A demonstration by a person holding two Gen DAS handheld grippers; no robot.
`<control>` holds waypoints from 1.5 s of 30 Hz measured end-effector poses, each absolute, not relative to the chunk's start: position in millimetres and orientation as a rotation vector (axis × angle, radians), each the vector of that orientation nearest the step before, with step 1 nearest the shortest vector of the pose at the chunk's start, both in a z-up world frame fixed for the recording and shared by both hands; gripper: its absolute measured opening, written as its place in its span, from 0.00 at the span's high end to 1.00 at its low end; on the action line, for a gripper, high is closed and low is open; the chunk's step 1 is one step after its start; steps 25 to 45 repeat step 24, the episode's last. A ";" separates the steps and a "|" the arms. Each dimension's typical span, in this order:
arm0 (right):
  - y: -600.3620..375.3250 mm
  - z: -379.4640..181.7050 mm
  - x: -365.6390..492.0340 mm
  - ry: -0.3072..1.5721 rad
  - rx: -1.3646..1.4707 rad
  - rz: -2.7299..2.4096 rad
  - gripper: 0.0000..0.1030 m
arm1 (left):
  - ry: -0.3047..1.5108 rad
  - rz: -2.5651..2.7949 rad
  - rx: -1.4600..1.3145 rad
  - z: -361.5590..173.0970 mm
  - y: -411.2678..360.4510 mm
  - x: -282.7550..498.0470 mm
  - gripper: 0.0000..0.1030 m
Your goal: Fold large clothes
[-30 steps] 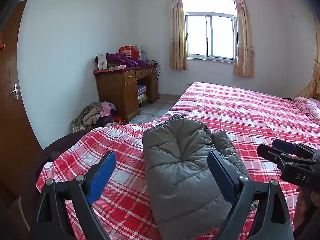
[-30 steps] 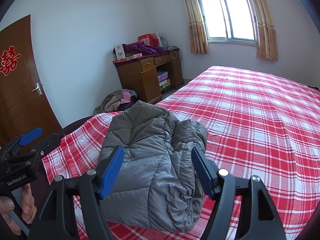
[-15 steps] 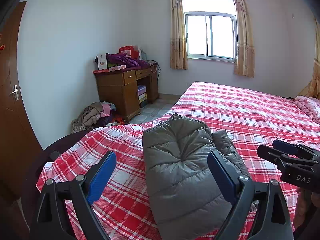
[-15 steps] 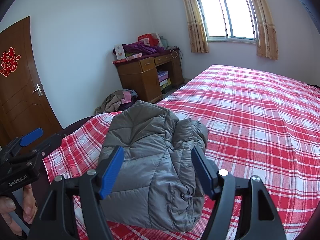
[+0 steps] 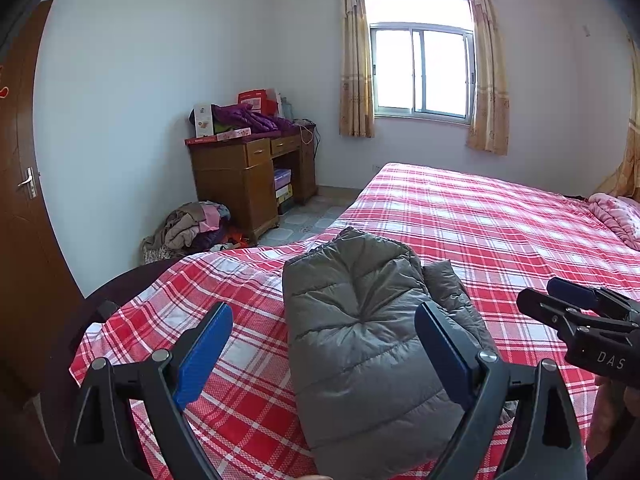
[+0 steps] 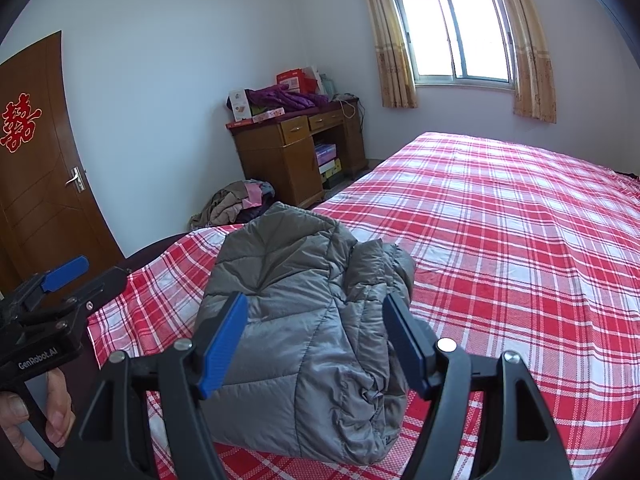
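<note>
The left gripper point(image 5: 324, 354) hangs above the near corner of the bed with its 2 blue pads spread wide and nothing between them. The right gripper point(image 6: 316, 344) is likewise spread and empty. The folded grey puffer jacket point(image 5: 360, 344) lies flat on the red plaid bedsheet point(image 5: 480, 224), ahead of both tools and touching neither.

The left wrist view alone shows a pink quilt point(image 5: 616, 216) at 3 o'clock on the far side of the bed, and the right gripper's black body at 4 o'clock. The right wrist view alone shows the red paper-cut point(image 6: 18, 122) on the brown door point(image 6: 40, 200) at 9 o'clock, and the person's left hand point(image 6: 36, 424) at 8 o'clock. Both views show the wooden desk point(image 5: 248, 176) and the clothes heap point(image 5: 192, 228) on the floor.
</note>
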State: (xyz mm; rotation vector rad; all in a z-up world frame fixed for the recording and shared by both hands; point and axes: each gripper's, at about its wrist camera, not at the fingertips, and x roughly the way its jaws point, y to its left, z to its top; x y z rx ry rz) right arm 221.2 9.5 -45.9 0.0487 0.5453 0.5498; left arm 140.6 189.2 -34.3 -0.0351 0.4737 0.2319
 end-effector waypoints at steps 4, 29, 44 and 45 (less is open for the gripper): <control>6.9 -43.8 222.2 0.539 0.049 0.553 0.30 | 0.471 0.244 -0.018 -34.4 187.3 141.1 0.10; 7.0 -43.6 221.8 0.542 0.050 0.554 0.30 | 0.483 0.247 0.007 -45.5 181.8 146.3 0.10; 7.0 -43.6 221.8 0.542 0.050 0.554 0.30 | 0.483 0.247 0.007 -45.5 181.8 146.3 0.10; 7.0 -43.6 221.8 0.542 0.050 0.554 0.30 | 0.483 0.247 0.007 -45.5 181.8 146.3 0.10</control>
